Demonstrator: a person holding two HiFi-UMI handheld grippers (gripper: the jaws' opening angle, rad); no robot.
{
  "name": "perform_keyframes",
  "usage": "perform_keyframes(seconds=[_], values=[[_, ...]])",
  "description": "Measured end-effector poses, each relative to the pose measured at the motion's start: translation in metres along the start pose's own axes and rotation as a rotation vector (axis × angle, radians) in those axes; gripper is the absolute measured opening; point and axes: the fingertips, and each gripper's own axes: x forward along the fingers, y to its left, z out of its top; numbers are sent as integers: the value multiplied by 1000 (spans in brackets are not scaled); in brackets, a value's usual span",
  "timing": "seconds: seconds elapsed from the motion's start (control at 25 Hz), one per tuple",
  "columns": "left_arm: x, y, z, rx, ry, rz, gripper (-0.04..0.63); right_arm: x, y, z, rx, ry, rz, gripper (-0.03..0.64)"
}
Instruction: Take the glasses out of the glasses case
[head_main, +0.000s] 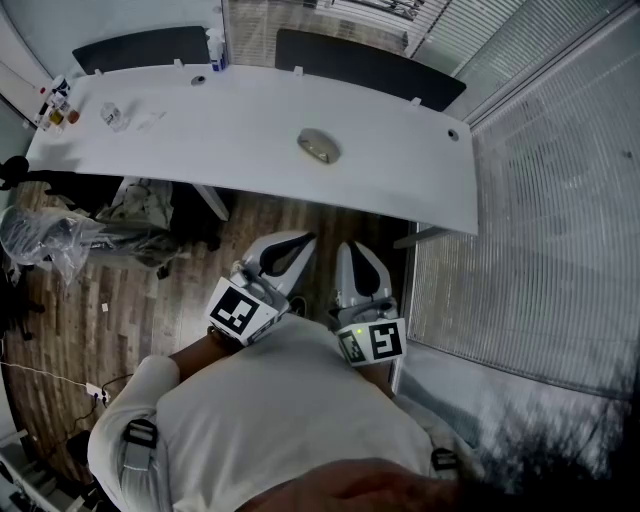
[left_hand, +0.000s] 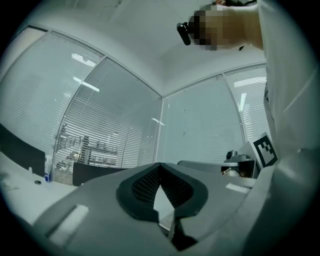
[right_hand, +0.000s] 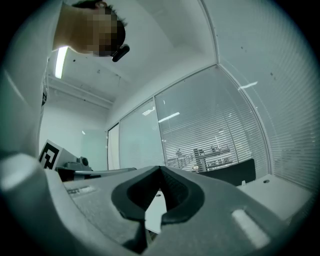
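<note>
The glasses case (head_main: 318, 145), a closed grey oval, lies on the white table (head_main: 250, 130), right of its middle. Both grippers are held close to the person's body, over the wooden floor and well short of the table's near edge. My left gripper (head_main: 300, 242) is shut with nothing in it, and its jaws meet at a point in the left gripper view (left_hand: 160, 166). My right gripper (head_main: 353, 250) is also shut and empty, with its jaws closed together in the right gripper view (right_hand: 160, 170). The case shows in neither gripper view.
Small bottles (head_main: 55, 108) and crumpled clear plastic (head_main: 113, 117) sit at the table's left end, and a spray bottle (head_main: 216, 50) stands at its far edge. Dark chair backs (head_main: 365, 62) stand behind. Bags (head_main: 140, 205) lie under the table. A blind-covered glass wall (head_main: 560, 200) runs along the right.
</note>
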Motion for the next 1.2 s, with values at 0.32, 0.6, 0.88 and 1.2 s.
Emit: perform_keyframes(seconds=[0.32, 0.6, 0.88, 1.2], values=[[17, -17, -5, -1, 17, -7, 2, -13, -16, 5, -5, -6, 14, -2], [39, -37, -15, -12, 37, -7, 3, -34, -49, 6, 11, 16, -12, -2], [51, -55, -23, -30, 62, -1, 3, -48, -67, 5, 30, 34, -14, -2], [56, -41, -23, -38, 68, 33, 2, -36, -75, 0, 46, 45, 4, -2]])
